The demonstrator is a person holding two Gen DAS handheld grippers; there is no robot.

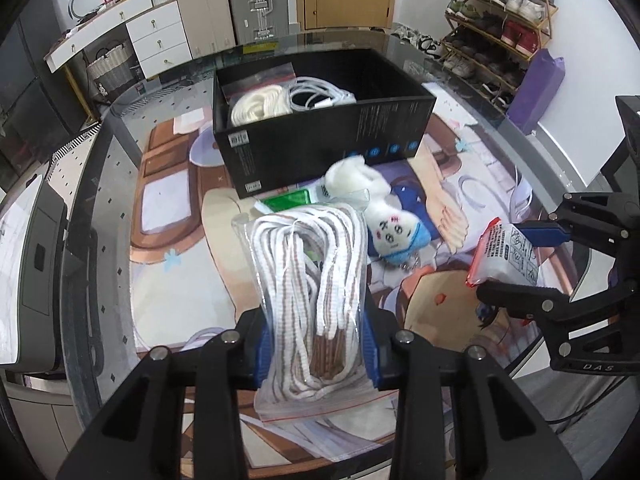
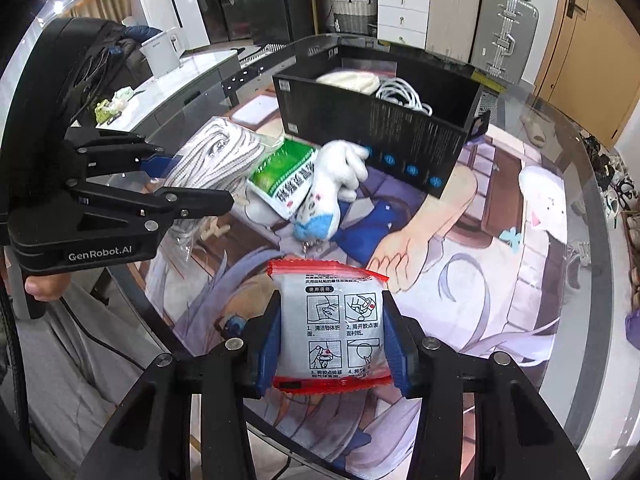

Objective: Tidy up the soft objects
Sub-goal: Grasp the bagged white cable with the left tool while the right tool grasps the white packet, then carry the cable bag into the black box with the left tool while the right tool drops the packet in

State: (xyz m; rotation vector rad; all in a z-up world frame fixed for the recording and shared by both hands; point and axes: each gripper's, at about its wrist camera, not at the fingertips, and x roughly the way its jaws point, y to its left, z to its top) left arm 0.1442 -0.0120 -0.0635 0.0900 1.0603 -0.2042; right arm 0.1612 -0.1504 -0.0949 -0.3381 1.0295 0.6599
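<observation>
My left gripper (image 1: 316, 344) is shut on a clear bag of white and brown cord (image 1: 312, 280), held above the mat; it also shows in the right wrist view (image 2: 216, 160). My right gripper (image 2: 330, 340) is shut on a white packet with red edges (image 2: 330, 328), also seen in the left wrist view (image 1: 504, 256). A black box (image 1: 320, 148) behind holds a white rope coil (image 1: 256, 106) and white cables (image 1: 320, 96). A white and blue plush toy (image 1: 384, 224) and a green and white packet (image 2: 284, 180) lie on the mat in front of the box.
A printed picture mat (image 2: 500, 208) covers the round glass table (image 1: 92, 208). Beyond the table stand suitcases (image 1: 256, 0), a white drawer unit (image 1: 156, 36) and a shoe rack (image 1: 496, 20). A white kettle (image 2: 162, 54) stands on a side counter.
</observation>
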